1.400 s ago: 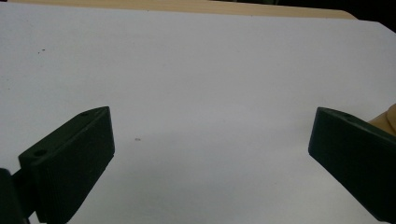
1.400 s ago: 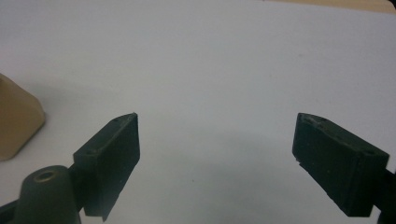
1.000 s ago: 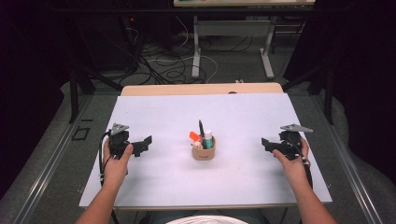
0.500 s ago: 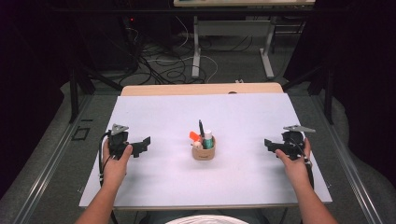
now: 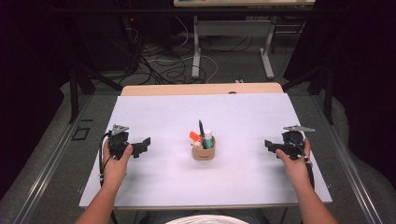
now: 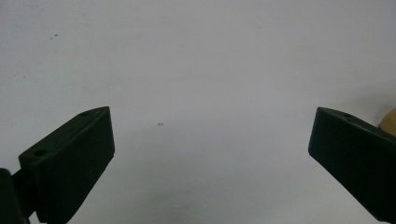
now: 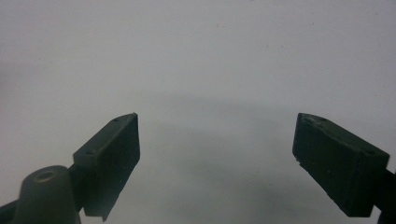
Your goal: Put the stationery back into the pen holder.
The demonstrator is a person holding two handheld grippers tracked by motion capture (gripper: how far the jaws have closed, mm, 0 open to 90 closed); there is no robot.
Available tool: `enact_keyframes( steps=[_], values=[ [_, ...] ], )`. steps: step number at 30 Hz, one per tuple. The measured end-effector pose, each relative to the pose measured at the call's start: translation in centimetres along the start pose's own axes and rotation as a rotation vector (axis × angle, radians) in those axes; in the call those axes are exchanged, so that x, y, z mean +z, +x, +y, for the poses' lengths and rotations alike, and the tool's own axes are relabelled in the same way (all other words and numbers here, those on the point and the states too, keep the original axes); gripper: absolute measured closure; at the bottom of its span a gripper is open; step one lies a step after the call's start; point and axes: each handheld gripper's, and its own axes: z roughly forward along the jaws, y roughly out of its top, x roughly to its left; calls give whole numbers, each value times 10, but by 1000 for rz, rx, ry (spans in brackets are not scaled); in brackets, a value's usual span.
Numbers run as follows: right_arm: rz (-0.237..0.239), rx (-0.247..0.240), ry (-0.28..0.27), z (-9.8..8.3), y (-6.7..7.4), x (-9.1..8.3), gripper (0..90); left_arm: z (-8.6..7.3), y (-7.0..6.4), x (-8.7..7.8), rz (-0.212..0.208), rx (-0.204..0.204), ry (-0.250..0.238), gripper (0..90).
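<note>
A small tan cup [image 5: 204, 153] stands mid-table on the white sheet [image 5: 177, 116]. It holds a black pen [image 5: 201, 128], an orange piece [image 5: 194, 136] and a teal marker with a white cap [image 5: 208, 139]. My left gripper [image 5: 144, 146] rests on the sheet left of the cup and points toward it. In the left gripper view that gripper [image 6: 210, 140] is open over bare sheet, with the cup's edge [image 6: 389, 122] at the far right. My right gripper [image 5: 270, 146] lies right of the cup, facing it. The right gripper [image 7: 217, 140] is open too, with nothing between its jaws.
The sheet covers a wooden table whose bare strip [image 5: 201, 88] shows at the far edge. Beyond it are cables [image 5: 168, 65] on the floor and metal table legs [image 5: 196, 46]. Dark space flanks both sides.
My right hand has edged very slightly to the right. The left hand and the cup have stayed where they were.
</note>
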Motion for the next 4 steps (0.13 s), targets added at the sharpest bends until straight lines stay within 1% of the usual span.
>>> enact_keyframes(
  steps=[4],
  values=[
    [1, -4, 6, 0, 0, 1, 146, 0, 1, 1, 2, 2, 1, 4]
  ],
)
